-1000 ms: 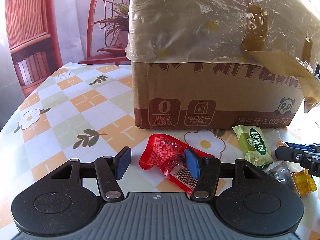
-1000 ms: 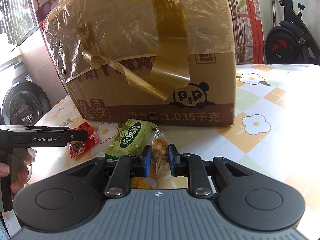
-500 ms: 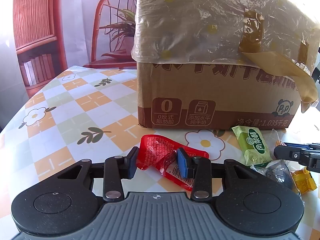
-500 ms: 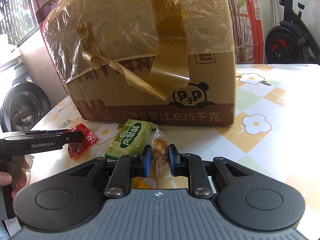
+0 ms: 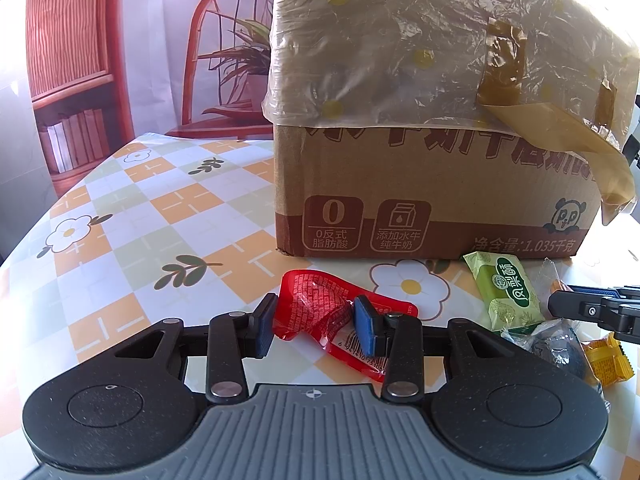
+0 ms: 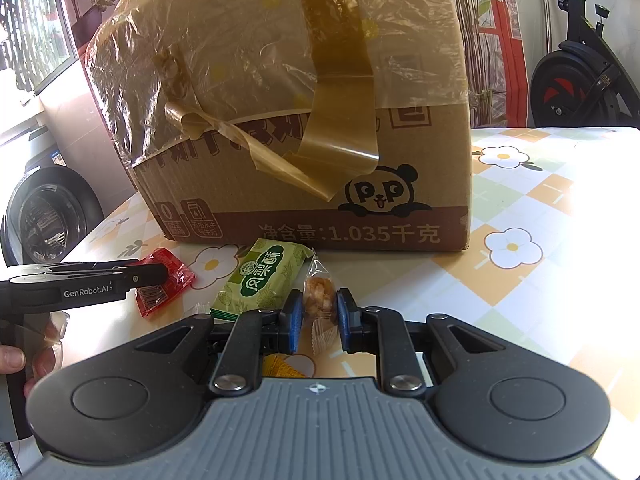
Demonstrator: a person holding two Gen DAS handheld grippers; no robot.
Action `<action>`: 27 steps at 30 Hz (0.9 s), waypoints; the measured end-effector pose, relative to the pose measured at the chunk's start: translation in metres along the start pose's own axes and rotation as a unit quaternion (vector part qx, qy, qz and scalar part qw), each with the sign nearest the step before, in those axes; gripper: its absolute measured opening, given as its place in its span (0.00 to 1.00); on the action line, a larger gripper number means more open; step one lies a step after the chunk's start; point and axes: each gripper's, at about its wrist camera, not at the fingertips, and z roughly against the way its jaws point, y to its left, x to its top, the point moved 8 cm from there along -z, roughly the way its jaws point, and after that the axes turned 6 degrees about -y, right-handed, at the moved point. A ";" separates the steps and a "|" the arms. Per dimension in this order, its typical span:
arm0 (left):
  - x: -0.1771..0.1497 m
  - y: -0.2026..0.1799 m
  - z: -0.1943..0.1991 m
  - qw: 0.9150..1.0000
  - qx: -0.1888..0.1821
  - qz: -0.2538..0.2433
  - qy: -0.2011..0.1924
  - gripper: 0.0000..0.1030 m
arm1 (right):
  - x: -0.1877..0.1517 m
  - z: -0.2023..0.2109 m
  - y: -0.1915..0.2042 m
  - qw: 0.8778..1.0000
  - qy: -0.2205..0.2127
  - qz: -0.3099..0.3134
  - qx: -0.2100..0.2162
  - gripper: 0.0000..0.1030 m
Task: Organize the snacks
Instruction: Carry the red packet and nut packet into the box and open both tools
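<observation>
While we read the brown corrugated cardboard box [image 6: 304,128], its lower band shows "1.035", a "0" icon, a milk-carton icon and a panda cartoon with "PP"; crinkled clear plastic film and peeling amber tape cover its top. Just in front of it on the counter [image 6: 540,280], under a glossy cloth of orange, green and white checks with daisies, lie the snacks. Our left claw [image 5: 314,328], marked "GenRobot.AI", has its blue pads pressed on a crumpled red foil sachet [image 5: 320,312] with a barcode. Our right claw [image 6: 319,314] is clamped tight on a clear-wrapped golden-brown candy [image 6: 318,300]. Between them lies a flat green pastry packet [image 6: 266,280] with white Chinese script; a dark-wrapped sweet [image 5: 556,350] and a yellow-wrapped sweet [image 5: 608,360] sit beside it. Behind we see a printed backdrop of a red shelf [image 5: 68,80] and an exercise bike [image 6: 584,76].
</observation>
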 end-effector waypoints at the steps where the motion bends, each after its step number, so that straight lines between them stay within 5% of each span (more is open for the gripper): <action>1: 0.000 0.000 -0.001 1.000 0.000 -0.001 0.000 0.42 | 0.000 0.000 0.000 1.000 0.000 0.000 0.000 0.19; 11: 0.008 0.009 0.000 1.000 -0.006 0.011 0.007 0.40 | 0.001 0.002 0.000 1.000 -0.009 -0.002 -0.006 0.19; 18: 0.032 0.007 0.032 0.999 -0.014 -0.020 -0.035 0.37 | 0.007 0.014 0.004 0.999 -0.027 0.008 -0.024 0.19; 27: 0.058 0.000 0.067 0.996 -0.020 -0.029 -0.084 0.37 | 0.024 0.040 0.041 0.996 -0.062 0.063 0.016 0.19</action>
